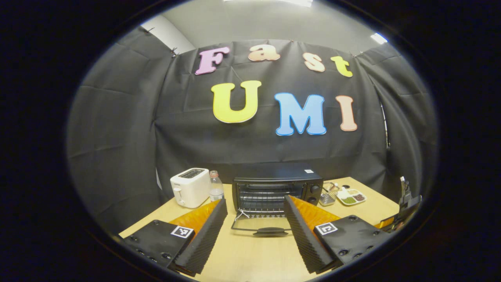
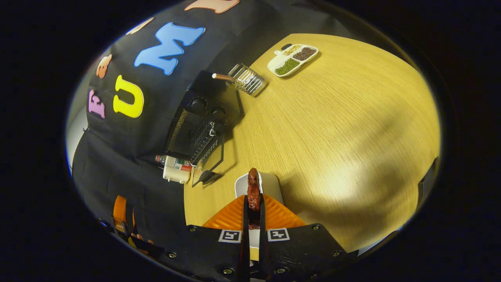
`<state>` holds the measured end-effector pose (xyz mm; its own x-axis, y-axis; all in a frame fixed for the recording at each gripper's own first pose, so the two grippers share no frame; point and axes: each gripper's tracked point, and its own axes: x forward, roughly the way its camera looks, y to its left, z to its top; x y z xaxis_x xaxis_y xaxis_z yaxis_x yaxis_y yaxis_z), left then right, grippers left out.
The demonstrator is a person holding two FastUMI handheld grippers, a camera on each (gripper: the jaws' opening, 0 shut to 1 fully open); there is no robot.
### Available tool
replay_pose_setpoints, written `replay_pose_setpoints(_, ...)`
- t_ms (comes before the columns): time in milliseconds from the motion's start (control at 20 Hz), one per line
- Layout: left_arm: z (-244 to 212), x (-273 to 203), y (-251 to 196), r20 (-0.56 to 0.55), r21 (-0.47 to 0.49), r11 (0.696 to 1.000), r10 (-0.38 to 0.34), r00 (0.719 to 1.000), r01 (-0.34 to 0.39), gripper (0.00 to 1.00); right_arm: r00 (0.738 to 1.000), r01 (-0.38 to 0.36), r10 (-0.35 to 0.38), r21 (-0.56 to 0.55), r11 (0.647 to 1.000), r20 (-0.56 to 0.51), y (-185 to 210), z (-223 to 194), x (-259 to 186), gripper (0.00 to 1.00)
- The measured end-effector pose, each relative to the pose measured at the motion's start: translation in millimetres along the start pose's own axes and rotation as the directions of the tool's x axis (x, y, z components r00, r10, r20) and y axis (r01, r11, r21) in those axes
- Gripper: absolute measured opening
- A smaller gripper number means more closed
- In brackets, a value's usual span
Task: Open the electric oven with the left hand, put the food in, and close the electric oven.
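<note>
Brown food [image 2: 253, 192] pinched in right tongs [image 2: 254, 207]; oven [image 1: 274, 188] open.

The left gripper view sits low over the wooden table [image 1: 250, 254], facing straight into the open electric oven [image 1: 276, 188] nearby, with the booth wall behind. The right gripper view looks steeply down from higher up, rolled sideways, perhaps from the oven's [image 2: 203, 117] right. Both views share the oven, table and sectioned tray [image 1: 351, 197] [image 2: 293, 58].
</note>
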<state>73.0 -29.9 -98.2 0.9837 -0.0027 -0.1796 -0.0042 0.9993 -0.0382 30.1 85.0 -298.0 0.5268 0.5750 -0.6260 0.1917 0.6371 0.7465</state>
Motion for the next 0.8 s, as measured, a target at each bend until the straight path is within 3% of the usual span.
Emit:
replay_pose_setpoints(50,1.9,3.7,0.9,0.005,-0.005,1.000,-0.003,1.000,0.003,1.00,1.000,-0.003,0.003,0.000,1.000,0.012,4.9,4.3,-1.2,0.10)
replay_pose_setpoints(100,2.0,7.0,2.8,0.009,-0.009,1.000,-0.003,1.000,0.003,0.91,1.000,-0.015,0.015,0.008,1.000,0.020,13.1,8.6,-3.3,0.10)
replay_pose_setpoints(150,4.5,10.4,6.4,0.017,-0.014,1.000,-0.001,1.000,0.001,1.00,0.999,-0.029,0.029,0.012,0.999,0.026,21.4,14.4,-4.3,0.10)
replay_pose_setpoints(450,-6.7,31.5,26.1,0.001,-0.056,0.998,0.003,1.000,-0.003,0.97,0.991,-0.083,0.085,-0.025,0.996,0.102,73.5,52.8,-4.0,0.10)
replay_pose_setpoints(750,-15.7,51.3,48.3,-0.020,-0.075,0.997,0.000,1.000,-0.001,1.00,0.983,-0.119,0.123,-0.044,0.992,0.132,123.8,68.1,36.7,0.09)
replay_pose_setpoints(800,-16.9,55.0,52.6,-0.021,-0.070,0.998,0.001,1.000,-0.003,0.91,0.982,-0.130,0.134,-0.039,0.991,0.137,132.6,69.3,44.1,0.09)
